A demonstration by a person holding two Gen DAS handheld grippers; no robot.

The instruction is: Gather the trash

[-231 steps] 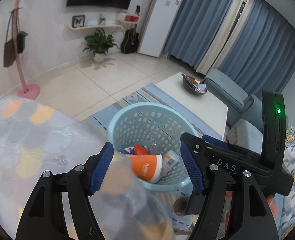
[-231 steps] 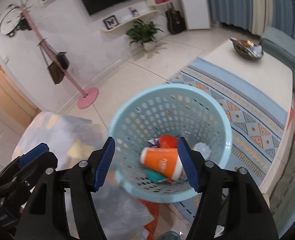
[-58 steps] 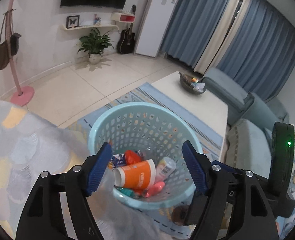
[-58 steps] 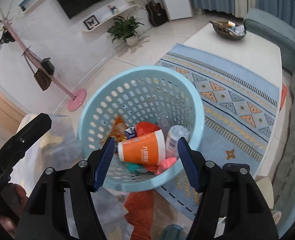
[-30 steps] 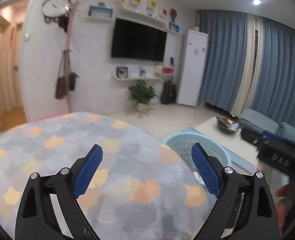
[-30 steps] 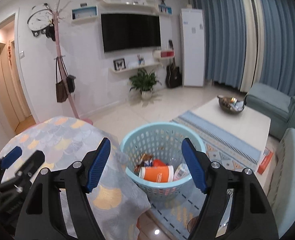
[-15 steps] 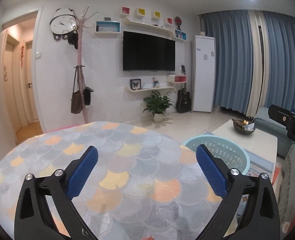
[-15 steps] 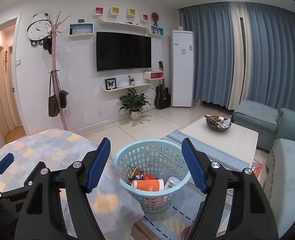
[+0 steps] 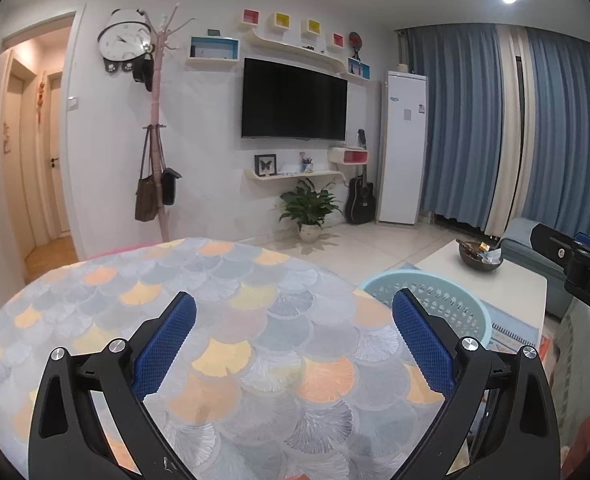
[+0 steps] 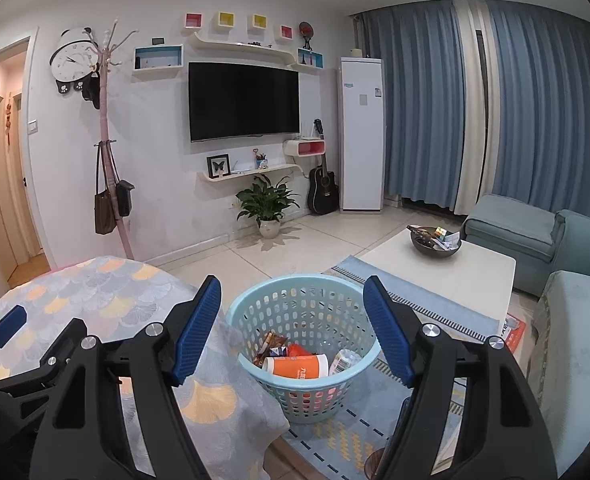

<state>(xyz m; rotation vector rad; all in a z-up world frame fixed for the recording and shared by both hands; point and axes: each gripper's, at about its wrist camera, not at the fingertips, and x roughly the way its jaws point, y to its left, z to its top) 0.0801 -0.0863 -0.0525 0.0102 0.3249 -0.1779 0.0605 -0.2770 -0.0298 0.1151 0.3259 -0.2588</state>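
A light blue perforated basket stands on the floor beside the round table. Inside it lie an orange and white cup, a crushed clear bottle and snack wrappers. My left gripper is open and empty above the patterned tablecloth; the basket's rim shows past the table's right edge. My right gripper is open and empty, held above and in front of the basket. The left gripper also shows at the right wrist view's lower left.
A white coffee table with a dark bowl stands on a blue patterned rug. Blue sofas sit at the right. A pink coat rack, a potted plant and a guitar stand along the far wall.
Both grippers have pulled back and tilted up from looking down into the basket to a level view of the room. The left one now faces the table top. Both stay open.
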